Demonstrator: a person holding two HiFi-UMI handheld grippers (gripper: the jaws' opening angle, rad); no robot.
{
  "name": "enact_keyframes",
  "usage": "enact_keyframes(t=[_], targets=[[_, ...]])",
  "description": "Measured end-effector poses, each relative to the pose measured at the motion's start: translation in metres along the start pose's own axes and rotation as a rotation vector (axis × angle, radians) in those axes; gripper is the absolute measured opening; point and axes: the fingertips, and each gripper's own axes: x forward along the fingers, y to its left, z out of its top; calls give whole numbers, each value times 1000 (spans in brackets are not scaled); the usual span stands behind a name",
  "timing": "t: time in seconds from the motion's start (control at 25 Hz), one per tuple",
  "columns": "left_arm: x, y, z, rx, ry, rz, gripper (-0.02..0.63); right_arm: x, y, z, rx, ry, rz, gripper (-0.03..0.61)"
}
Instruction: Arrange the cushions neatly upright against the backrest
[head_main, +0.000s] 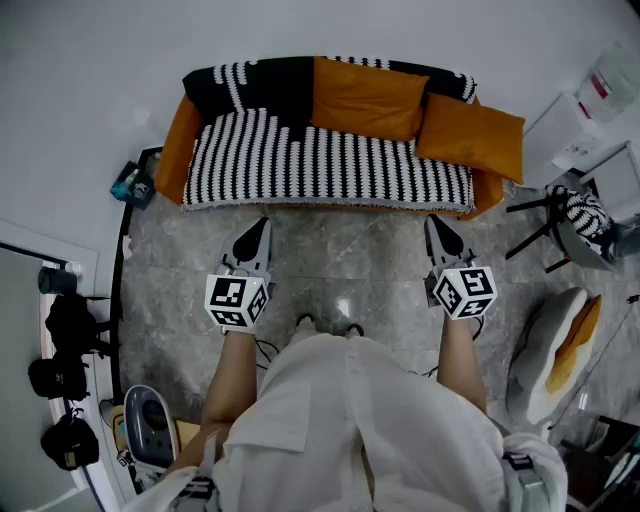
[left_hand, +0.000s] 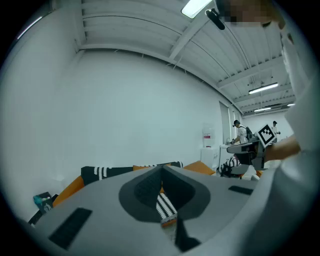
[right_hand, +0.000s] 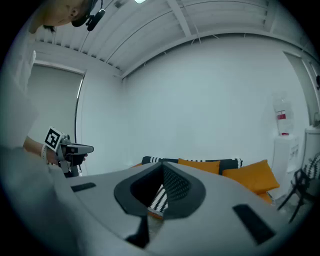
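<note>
**Standing off the sofa, both tools empty, no cushion in hand**

Person stands on the stone floor facing the sofa. The left gripper and right gripper both point at the seat front but stay short of it. Each gripper's own view shows its jaws pressed together with nothing between them, only the striped seat cover behind.

Count: two orange cushions, one sofa, two grippers.
- Middle cushion: lies against the backrest, right of centre, roughly square to it.
- End cushion: at the right end, turned at an angle, with its outer corner hanging past the armrest. It touches or slightly overlaps the middle cushion.

The dark patch at the backrest's left looks like part of the striped throw, though I can't tell for certain.

Step, as I judge it: the approach, before any grasp. The end cushion looks like the one needing work. The next move calls for opening the right jaws, reaching in over the seat, pinching an upper edge, then swinging the cushion square and upright onto the backrest.
</note>
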Motion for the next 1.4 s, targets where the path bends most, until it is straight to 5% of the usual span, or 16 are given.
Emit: enact_keyframes(t=[0.68, 1.4], targets=[[2, 0, -7, -23, 5, -15, 15, 1, 12, -7, 23, 9, 51, 8], [30, -25, -11, -15, 11, -59, 15, -8, -18, -23, 17, 64, 0, 8]])
